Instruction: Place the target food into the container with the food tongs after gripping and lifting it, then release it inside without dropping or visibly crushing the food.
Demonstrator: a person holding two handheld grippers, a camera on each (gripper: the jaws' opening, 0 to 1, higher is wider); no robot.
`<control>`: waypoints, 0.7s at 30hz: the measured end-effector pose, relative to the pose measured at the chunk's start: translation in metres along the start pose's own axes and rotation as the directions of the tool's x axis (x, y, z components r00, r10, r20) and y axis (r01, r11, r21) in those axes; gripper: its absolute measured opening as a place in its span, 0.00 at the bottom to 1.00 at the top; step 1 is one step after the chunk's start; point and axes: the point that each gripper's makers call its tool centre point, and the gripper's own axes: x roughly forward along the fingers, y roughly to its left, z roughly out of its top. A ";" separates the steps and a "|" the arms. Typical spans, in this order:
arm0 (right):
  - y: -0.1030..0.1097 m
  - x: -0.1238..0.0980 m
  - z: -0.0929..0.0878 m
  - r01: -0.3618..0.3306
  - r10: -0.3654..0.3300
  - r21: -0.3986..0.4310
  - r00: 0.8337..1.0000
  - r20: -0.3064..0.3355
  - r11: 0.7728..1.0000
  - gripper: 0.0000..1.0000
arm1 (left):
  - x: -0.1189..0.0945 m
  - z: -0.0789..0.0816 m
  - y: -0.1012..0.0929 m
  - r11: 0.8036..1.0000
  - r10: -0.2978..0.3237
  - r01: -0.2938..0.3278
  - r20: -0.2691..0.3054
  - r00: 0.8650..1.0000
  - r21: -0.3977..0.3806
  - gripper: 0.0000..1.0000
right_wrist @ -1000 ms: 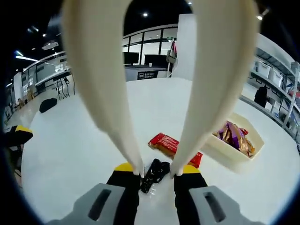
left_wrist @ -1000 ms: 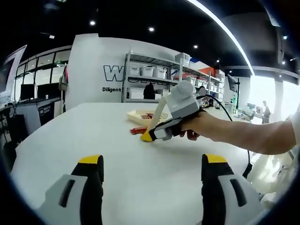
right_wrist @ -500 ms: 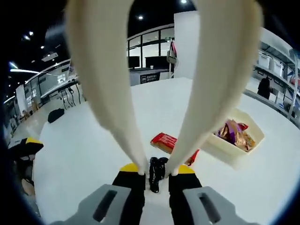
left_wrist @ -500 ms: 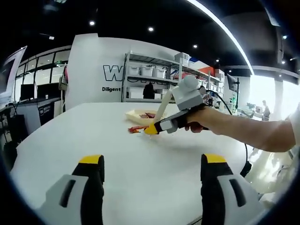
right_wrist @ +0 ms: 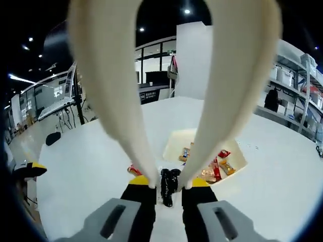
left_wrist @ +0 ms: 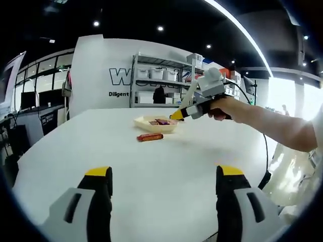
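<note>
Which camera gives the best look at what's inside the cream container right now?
The right gripper view: it looks down into the container, showing several wrapped snacks between the tongs. The left gripper view sees the container from the side, small and far, its contents barely visible.

Both grippers are grey with black jaws capped in yellow. The right gripper (left_wrist: 177,115) trails a black cable (left_wrist: 264,161) at four o'clock. The left gripper (left_wrist: 164,174) looks alike.
</note>
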 end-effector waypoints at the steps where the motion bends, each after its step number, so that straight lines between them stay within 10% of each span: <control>1: 0.001 0.000 -0.001 0.006 -0.006 -0.004 1.000 -0.005 1.000 0.12 | 0.000 0.001 0.000 1.000 -0.001 0.001 0.003 1.000 0.002 0.83; 21: -0.030 0.032 -0.004 0.047 -0.048 -0.031 0.998 -0.037 0.998 0.13 | 0.005 0.005 0.012 1.000 0.007 -0.007 0.002 1.000 -0.015 0.82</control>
